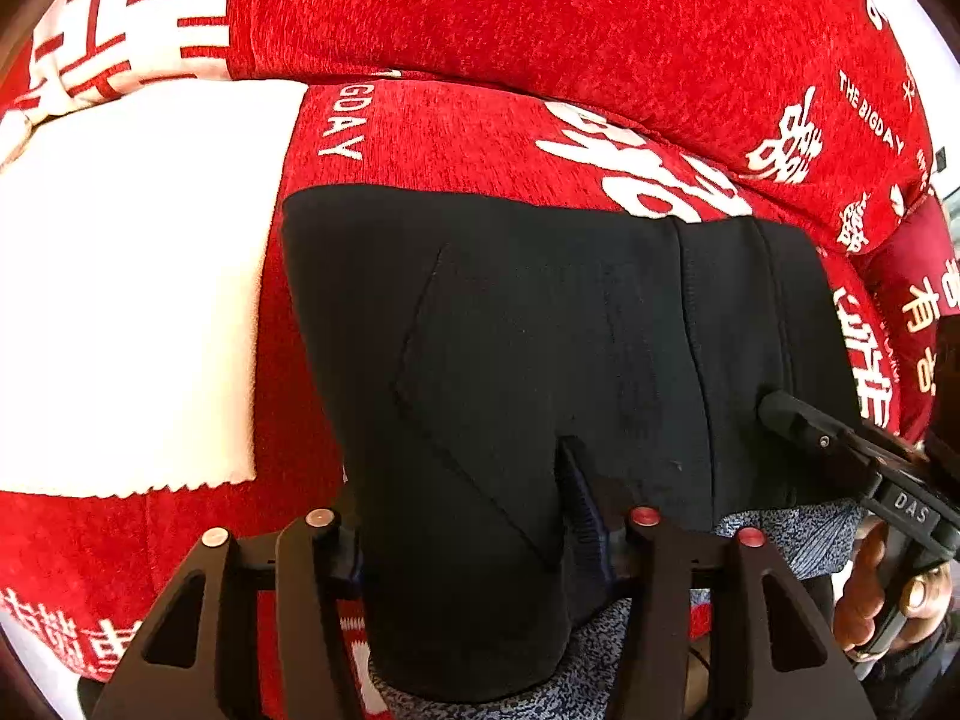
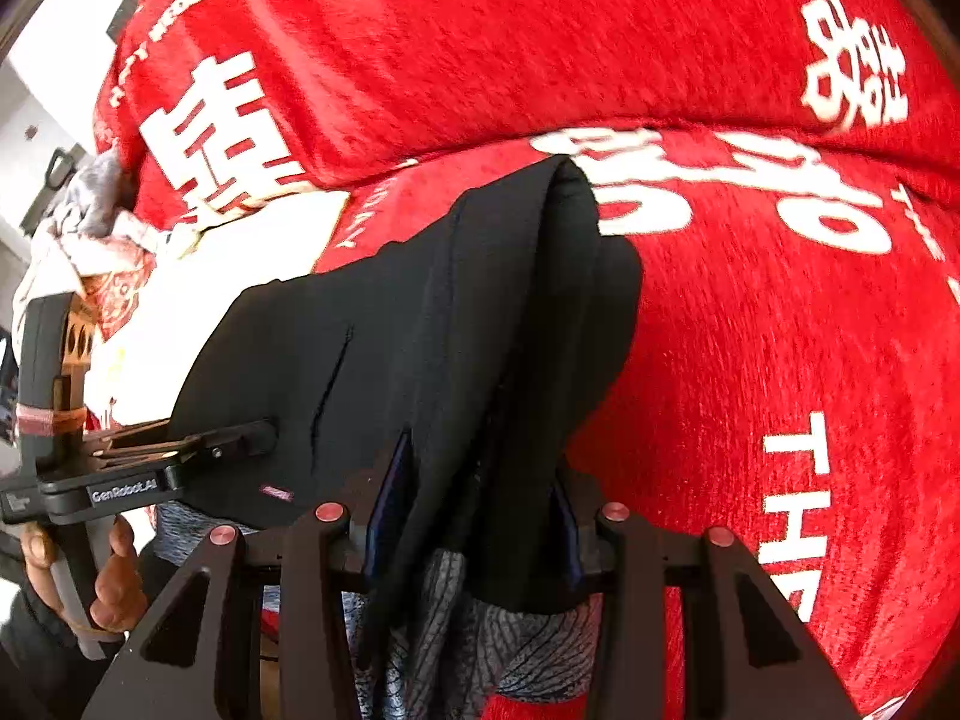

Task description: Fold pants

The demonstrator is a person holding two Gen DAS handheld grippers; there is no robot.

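Black pants [image 1: 540,330] with a grey knitted lining [image 1: 780,522] lie folded on a red cover. My left gripper [image 1: 462,498] straddles their near edge. A thick wad of cloth sits between its fingers, and the right pad's ribbed face shows bare beside it. At the pants' right edge, one finger of my right gripper [image 1: 798,420] rests on the cloth. In the right wrist view the right gripper [image 2: 480,468] is shut on a bunched fold of the pants [image 2: 390,312], which drapes up and away. The left gripper [image 2: 258,435] shows at their left side.
The red plush cover [image 1: 540,12] with white characters spreads under and behind everything, rising into a cushion at the back. A white patch [image 1: 132,300] lies left of the pants. A hand [image 1: 870,600] holds the right gripper's handle. Crumpled cloth [image 2: 102,204] sits far left.
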